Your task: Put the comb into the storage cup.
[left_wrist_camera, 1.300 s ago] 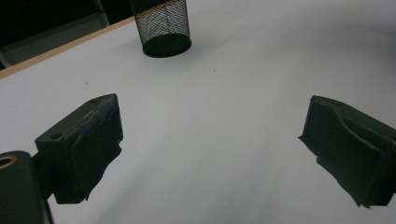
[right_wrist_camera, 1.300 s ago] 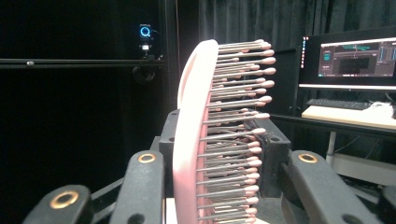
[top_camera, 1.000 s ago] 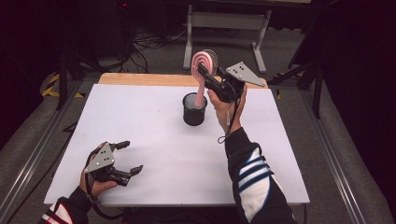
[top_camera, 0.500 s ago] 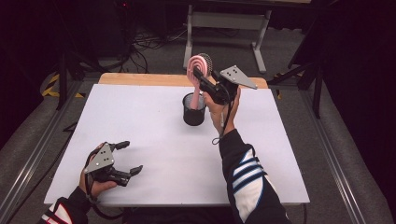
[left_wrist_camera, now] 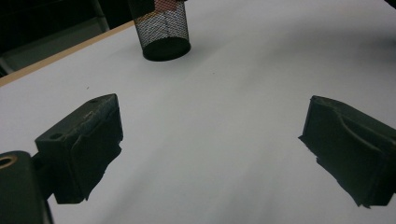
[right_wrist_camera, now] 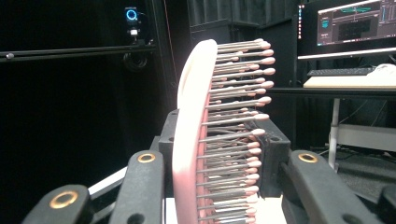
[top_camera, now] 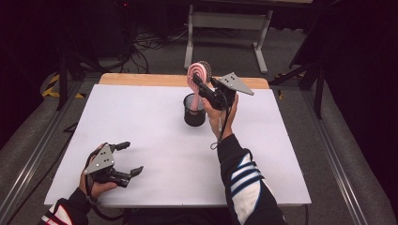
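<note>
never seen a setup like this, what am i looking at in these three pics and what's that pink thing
A person sits at a white table holding a hand-operated gripper in each hand. The high view looks down from above. The other two pictures come from cameras riding on the grippers, looking along their black jaws. The left gripper rests open near the table's front edge, holding nothing. The right gripper is raised and shut on a pink hairbrush, bristles sticking out sideways, with its handle dipping into a black mesh cup that stands on the table.
</note>
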`<state>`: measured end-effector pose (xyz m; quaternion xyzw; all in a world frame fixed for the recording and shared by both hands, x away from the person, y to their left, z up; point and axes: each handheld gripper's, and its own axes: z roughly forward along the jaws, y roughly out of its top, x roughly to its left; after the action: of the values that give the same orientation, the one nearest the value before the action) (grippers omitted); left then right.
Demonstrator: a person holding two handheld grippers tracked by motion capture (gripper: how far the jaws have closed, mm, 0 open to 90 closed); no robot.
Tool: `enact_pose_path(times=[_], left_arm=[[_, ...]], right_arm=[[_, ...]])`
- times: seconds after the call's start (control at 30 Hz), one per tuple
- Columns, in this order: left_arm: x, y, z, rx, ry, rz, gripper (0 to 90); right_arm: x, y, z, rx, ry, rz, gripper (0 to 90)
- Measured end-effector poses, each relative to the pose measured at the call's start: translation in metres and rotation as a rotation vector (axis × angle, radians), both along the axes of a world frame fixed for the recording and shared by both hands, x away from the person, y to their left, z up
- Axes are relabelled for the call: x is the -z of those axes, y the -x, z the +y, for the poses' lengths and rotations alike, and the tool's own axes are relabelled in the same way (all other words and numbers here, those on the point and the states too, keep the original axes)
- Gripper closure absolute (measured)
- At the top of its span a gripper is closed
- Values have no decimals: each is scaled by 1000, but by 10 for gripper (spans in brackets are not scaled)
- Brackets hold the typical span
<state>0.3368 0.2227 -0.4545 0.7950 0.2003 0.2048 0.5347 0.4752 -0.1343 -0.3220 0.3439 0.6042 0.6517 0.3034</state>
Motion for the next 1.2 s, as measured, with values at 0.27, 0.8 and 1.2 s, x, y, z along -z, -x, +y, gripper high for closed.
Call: enact_pose_path(times=[0.27, 0.8, 1.2], left_arm=[[0, 0, -1, 1, -6, 0, 61], [0, 0, -1, 7, -14, 3, 61], [0, 0, -1, 7, -13, 1, 61]], right_arm=[[13, -1, 0, 7, 8, 24, 629], [37, -5, 0, 16, 0, 78, 629], [44, -7, -2, 18, -10, 101, 628]])
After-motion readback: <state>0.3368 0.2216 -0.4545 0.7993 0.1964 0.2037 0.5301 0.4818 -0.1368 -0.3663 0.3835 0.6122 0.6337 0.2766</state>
